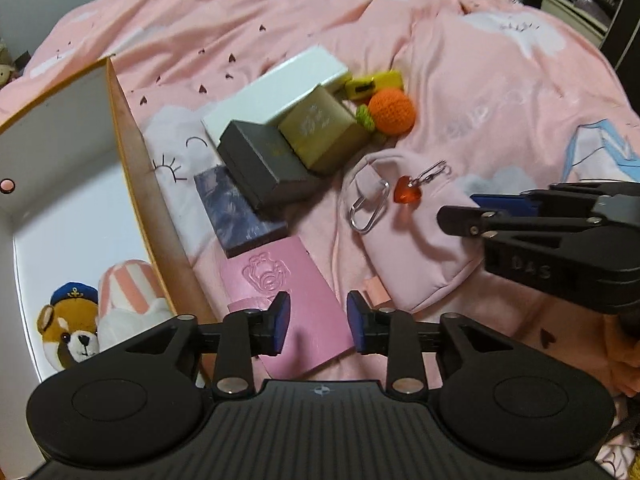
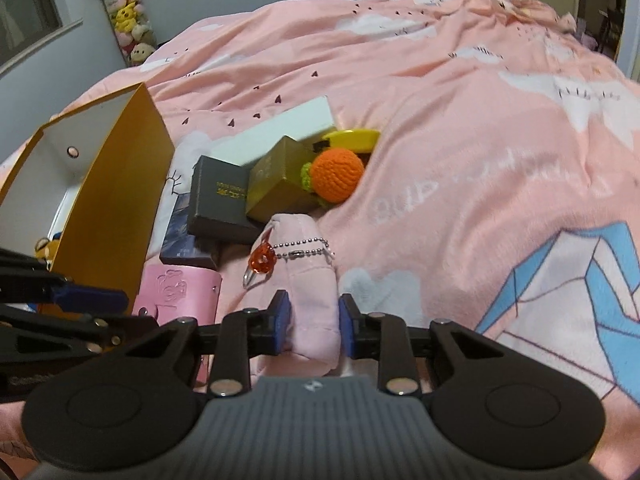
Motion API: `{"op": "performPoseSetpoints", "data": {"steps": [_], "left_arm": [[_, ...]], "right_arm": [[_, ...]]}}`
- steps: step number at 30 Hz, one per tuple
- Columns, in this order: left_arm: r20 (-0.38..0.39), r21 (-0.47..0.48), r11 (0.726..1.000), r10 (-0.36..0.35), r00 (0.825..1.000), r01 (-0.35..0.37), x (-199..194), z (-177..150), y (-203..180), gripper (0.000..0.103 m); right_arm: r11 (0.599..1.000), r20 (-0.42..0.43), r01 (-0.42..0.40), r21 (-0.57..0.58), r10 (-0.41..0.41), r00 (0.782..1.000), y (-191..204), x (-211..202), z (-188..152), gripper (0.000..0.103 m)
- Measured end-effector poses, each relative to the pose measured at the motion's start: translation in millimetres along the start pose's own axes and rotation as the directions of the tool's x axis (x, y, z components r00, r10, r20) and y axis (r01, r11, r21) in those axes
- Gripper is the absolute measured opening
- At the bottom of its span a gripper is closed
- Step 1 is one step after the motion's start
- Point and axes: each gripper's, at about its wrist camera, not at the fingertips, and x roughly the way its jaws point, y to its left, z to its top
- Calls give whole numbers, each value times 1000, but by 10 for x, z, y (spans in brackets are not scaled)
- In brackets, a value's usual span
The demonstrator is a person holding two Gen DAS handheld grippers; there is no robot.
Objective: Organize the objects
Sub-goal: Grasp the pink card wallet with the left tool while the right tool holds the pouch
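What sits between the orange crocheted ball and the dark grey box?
The gold box sits between the orange crocheted ball and the dark grey box. Both wrist views show it; a small green crocheted piece lies against the ball's near side.

Black tongs (image 1: 318, 324), blue pads (image 1: 282, 322), silver screws.

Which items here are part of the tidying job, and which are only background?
Job: pink pouch between the right gripper fingers, pink card holder under the left gripper, grey box, gold box, white box, crochet orange, open storage box.

Background: pink blanket, stuffed toys.
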Motion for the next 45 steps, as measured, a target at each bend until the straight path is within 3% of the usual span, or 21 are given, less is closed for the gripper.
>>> {"op": "performPoseSetpoints", "data": {"steps": [7,14,21,26,29,31,33,36,41,43,44,45], "left_arm": [[-63,43,998,49,997,-46,231,119,-199,44],[-162,74,988,145,976,-134,593,193,-314,45],[-209,148,970,220,953,-192,800,231,-463,74],[-228,231,943,292,929,-240,927,181,-542,81],[-221,271,930,312,924,-249,951,143,-559,81],[-219,283,926,316,923,-249,949,143,-559,78],[-208,301,919,325,923,-256,922,128,-566,66],[-189,311,917,317,929,-250,857,99,-567,62],[-139,288,932,267,954,-218,629,110,-539,40],[-120,260,943,246,962,-209,533,121,-506,34],[-106,241,950,228,968,-198,465,130,-476,23],[-96,223,959,198,975,-173,417,136,-487,4]], "right_arm": [[994,16,-68,91,67,998,-221,27,-40,29],[982,30,-127,143,124,992,-348,45,-69,29],[972,37,-170,165,166,985,-413,65,-75,31],[969,33,-184,164,181,983,-422,97,-76,35],[970,30,-181,159,179,983,-413,106,-75,35],[971,30,-181,159,178,984,-414,109,-77,35],[970,30,-182,159,179,983,-415,107,-76,35],[971,32,-183,156,180,983,-403,101,-79,36],[972,38,-181,150,177,983,-392,81,-89,35],[970,43,-191,148,186,982,-393,64,-94,29],[969,46,-198,148,193,980,-398,54,-99,29],[967,50,-205,151,199,979,-404,45,-102,28]]}}
